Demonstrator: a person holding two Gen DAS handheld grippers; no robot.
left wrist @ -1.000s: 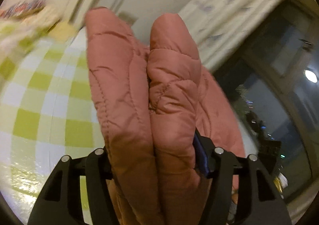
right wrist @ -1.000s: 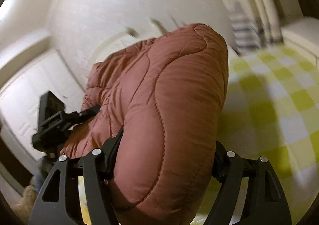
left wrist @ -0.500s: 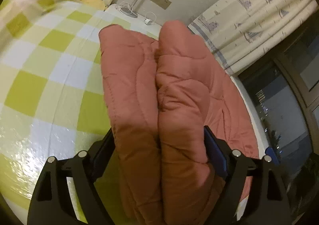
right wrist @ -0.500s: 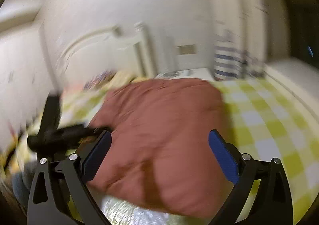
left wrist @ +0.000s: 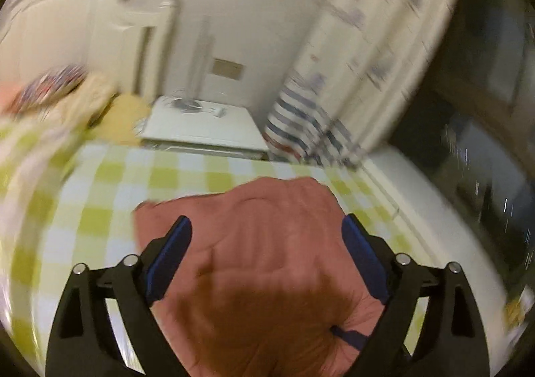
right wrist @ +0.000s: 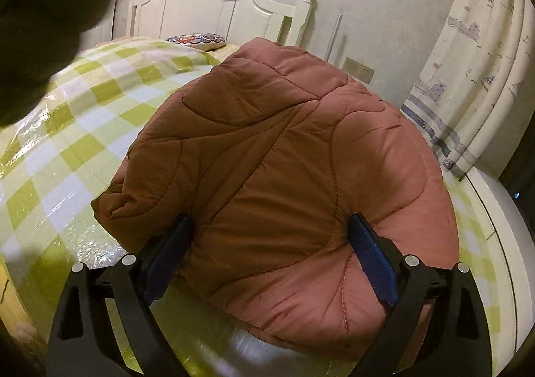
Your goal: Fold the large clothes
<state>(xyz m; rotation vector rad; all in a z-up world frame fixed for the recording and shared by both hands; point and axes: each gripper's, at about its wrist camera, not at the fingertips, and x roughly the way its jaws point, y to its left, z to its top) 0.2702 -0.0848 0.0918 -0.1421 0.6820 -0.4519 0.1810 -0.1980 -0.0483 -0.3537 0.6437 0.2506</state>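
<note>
the step in hand is judged to be the release after a fold: the quilted jacket (right wrist: 277, 176) has been laid down on the bed (right wrist: 83, 129), and both sets of fingers have just been opening. the left gripper (left wrist: 264, 260) is seen with its blue-padded fingers (left wrist: 169, 256) spread wide, the jacket lying between them but not pressed by the pads. the right gripper (right wrist: 271, 260) is likewise spread wide, its fingers (right wrist: 372, 263) standing at either side of the near fold without a clamp on it. to finish the step well, both grippers should be drawn straight back and up so that no pad drags the puffy fabric and reopens the fold; a light press on top may be needed, since the padding is judged likely to spring up.

the jacket is a dusty pink-brown padded garment with curved stitched seams, folded into a thick, rounded bundle. it lies on the green-and-white checked bed cover, nearer the bed's curtain-side edge, its far end toward the white headboard (right wrist: 234, 9).
</note>
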